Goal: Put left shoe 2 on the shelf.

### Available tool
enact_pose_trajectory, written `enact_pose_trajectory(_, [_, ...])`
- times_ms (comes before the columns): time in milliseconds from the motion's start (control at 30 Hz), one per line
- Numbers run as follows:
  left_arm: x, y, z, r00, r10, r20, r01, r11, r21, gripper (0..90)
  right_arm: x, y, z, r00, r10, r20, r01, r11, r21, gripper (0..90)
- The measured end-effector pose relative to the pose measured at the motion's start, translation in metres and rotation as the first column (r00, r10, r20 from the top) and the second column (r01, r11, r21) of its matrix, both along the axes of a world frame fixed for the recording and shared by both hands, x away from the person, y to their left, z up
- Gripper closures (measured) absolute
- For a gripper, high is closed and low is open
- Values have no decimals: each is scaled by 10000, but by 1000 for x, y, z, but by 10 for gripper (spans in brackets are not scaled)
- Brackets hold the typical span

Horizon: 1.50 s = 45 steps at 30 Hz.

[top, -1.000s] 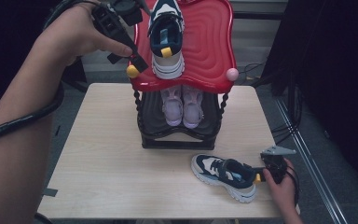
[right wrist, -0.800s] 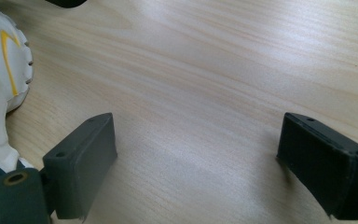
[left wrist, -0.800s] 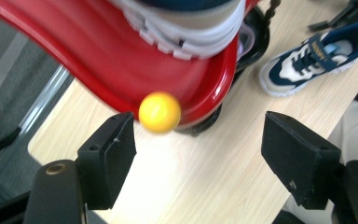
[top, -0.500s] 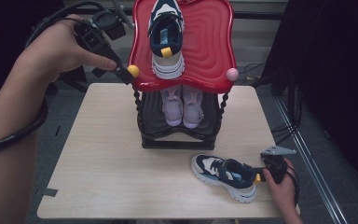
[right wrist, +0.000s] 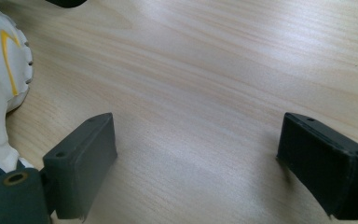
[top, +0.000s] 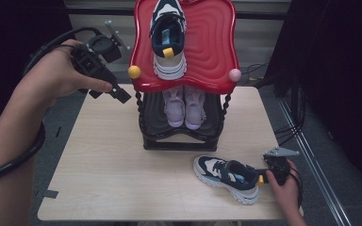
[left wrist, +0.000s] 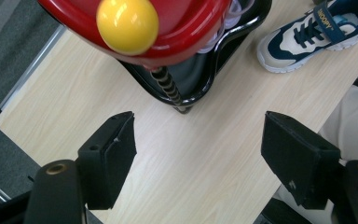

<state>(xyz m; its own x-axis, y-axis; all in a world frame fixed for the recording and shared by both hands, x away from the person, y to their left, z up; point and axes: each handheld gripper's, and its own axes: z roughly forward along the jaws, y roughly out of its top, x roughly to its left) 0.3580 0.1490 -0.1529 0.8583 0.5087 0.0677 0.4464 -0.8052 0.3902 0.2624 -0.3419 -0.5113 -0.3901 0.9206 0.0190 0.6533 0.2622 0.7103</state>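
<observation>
A two-tier shoe rack stands at the table's far middle. Its red top shelf (top: 209, 52) carries one navy-and-white sneaker (top: 168, 40). A lilac pair (top: 185, 106) sits on the black lower shelf (top: 158, 127). A matching navy-and-white sneaker (top: 226, 176) lies on the table at front right, also seen in the left gripper view (left wrist: 307, 35). My left gripper (top: 121, 95) hovers left of the rack beside the yellow knob (top: 134, 72), open and holding nothing (left wrist: 200, 123). My right gripper (top: 263, 176) rests by that sneaker's heel (right wrist: 0, 93), open over bare wood (right wrist: 196, 126).
The wooden table (top: 99, 160) has free room at left and front. A pink knob (top: 234, 75) marks the red shelf's right corner. Cables (top: 283, 134) trail on the floor at right, and a dark wall stands beyond.
My left gripper has come down and leftwards from beside the sneaker on the red shelf to below the yellow knob. The right gripper and the sneaker on the table have not moved.
</observation>
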Motion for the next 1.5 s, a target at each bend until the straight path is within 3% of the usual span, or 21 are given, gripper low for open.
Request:
enact_pose_trajectory(300, [-10, 10, -29, 9999, 64, -92, -67, 9996, -271, 264, 0, 0, 0, 10000, -1, 83, 1, 10000, -34, 108])
enact_pose_trajectory(633, [-19, 15, -69, 9994, -7, -344, -1, 9997, -243, 267, 1, 0, 0, 9999, 7, 107, -6, 10000, -35, 108])
enact_pose_trajectory(1333, [-27, 14, -170, 9977, -161, -655, 72, 9910, -1336, 267, 0, 0, 0, 10000, -1, 9, 1, 10000, 20, 108])
enact_pose_trajectory(1500, [-27, 15, -196, 9953, -165, -953, 24, 9892, -1462, 266, 0, 0, 0, 10000, -2, 8, 2, 10000, 21, 108])
